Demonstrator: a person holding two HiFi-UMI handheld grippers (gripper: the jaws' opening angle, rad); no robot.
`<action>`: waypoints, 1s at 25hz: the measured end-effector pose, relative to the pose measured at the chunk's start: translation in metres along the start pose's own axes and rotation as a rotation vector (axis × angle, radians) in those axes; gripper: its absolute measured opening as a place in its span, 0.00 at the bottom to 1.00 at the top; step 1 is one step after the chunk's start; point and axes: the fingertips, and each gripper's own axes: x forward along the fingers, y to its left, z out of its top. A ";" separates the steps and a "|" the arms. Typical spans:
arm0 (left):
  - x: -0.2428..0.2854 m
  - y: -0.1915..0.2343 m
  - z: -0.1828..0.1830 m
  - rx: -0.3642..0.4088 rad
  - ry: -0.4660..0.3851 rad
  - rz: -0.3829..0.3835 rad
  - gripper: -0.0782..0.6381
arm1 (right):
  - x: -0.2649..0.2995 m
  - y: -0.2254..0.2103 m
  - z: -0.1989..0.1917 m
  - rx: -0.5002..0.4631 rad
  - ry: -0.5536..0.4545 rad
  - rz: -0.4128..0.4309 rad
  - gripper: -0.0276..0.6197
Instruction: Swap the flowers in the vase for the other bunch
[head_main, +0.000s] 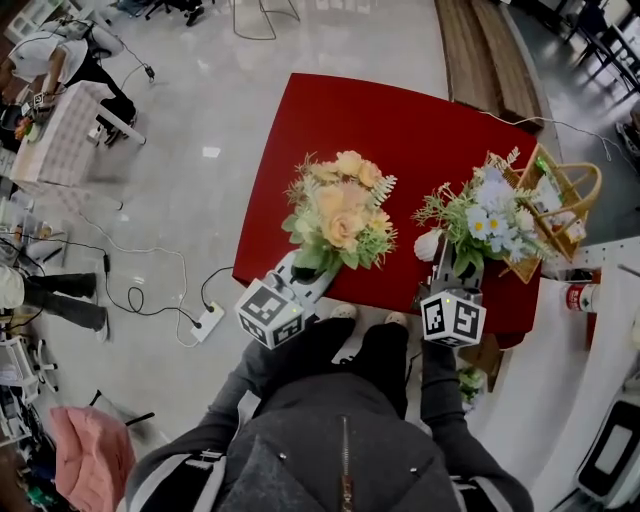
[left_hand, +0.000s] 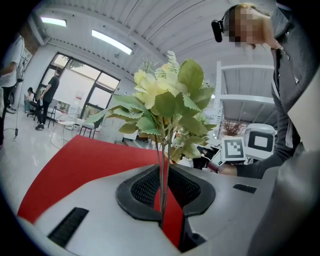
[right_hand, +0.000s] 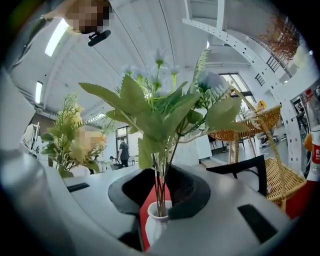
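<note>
Left gripper (head_main: 305, 268): its jaws were closed together on the thin green stems of the peach bunch (head_main: 340, 212), and the bunch stood upright above them
Peach bunch: it was over the red table (head_main: 400, 120), about 11 o'clock from the middle of the head view and at 9 o'clock of the blue bunch (head_main: 485, 220); the two bunches were near each other but apart
Right gripper (head_main: 448, 262): its jaws were clamped on the stems of the blue bunch, just above the mouth of the white vase (head_main: 428, 244)
Blue bunch: its stems went down into the mouth of the vase; the blue and white flowers stood at about 2 o'clock from the middle of the head view
White vase: small and round, on the table near its front edge, at 7 o'clock of the blue flowers and directly under the right jaws in the right gripper view
Wicker basket (head_main: 560, 195): on the table at 3 o'clock of the blue bunch, with the leaves touching or just in front of it; I could not tell which
Power strip (head_main: 208, 322): on the floor with its cable, at 9 o'clock of the left gripper
</note>
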 end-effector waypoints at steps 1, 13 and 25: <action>0.001 0.000 0.000 0.000 -0.003 0.001 0.19 | 0.000 0.000 -0.001 0.002 0.006 0.000 0.09; 0.003 -0.005 0.007 0.006 -0.037 -0.007 0.19 | 0.001 0.006 -0.003 -0.004 0.046 0.068 0.34; 0.002 -0.013 0.016 0.009 -0.074 -0.029 0.19 | -0.008 0.006 -0.005 -0.038 0.079 0.096 0.40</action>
